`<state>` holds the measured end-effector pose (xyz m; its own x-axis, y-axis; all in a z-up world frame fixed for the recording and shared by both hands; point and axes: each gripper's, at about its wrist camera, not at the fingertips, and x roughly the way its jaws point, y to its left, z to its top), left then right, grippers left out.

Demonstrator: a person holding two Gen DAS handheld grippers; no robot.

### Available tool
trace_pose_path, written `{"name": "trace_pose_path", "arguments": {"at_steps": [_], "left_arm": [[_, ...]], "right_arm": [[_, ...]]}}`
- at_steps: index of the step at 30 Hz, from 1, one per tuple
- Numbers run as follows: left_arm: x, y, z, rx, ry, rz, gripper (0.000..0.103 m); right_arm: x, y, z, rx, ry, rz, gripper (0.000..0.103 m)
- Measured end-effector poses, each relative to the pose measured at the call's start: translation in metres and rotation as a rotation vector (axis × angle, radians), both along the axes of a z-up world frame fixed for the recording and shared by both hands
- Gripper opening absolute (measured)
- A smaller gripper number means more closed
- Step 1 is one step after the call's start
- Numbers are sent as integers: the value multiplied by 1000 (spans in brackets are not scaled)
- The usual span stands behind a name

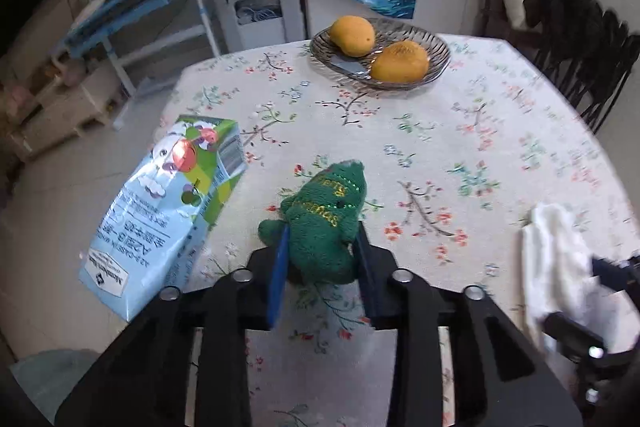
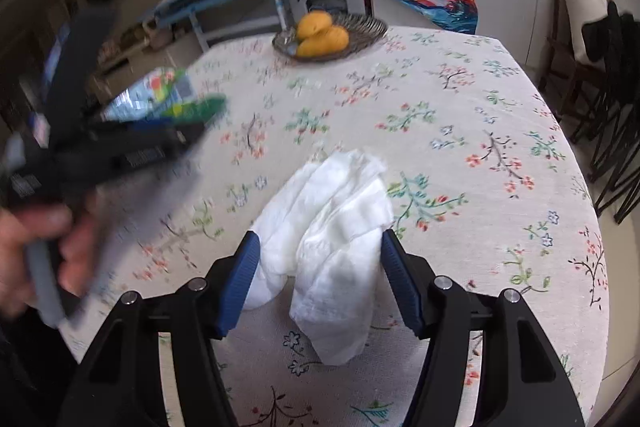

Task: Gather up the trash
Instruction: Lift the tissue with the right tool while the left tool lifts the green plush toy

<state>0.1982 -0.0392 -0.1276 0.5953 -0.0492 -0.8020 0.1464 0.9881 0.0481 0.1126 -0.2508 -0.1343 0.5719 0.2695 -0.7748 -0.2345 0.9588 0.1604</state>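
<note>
On the floral tablecloth the pickup step is underway — the left gripper pinches a green knitted toy, the right gripper stands open around crumpled white tissue — next, 1 squeeze.

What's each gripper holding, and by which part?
Left gripper: green knitted toy, clamped across its near end. Right gripper: nothing; open astride the white tissue.

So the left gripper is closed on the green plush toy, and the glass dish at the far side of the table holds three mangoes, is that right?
Not quite: the glass dish holds two mangoes, not three, as the left wrist view shows clearly. The rest stands: the left gripper is closed on the green plush toy, and the dish sits at the far side of the table.
</note>
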Motion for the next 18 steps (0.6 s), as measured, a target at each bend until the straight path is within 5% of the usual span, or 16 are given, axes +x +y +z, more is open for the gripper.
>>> {"name": "trace_pose_path", "arguments": {"at_steps": [1,7,13,18], "left_arm": [[-2,1,1,-12,5,-3,25],[-23,6,5,-141,70,-72,24],[-44,0,8,-191,126,-145,26],[-48,-11,8,-101,96,-157,33]], "right_arm": [[0,3,0,-15,-2,16,44],[-7,6,1,-32,8,44,17],[-15,-2,5,-19,12,40,14],[-14,-8,3,5,31,26,14]]}}
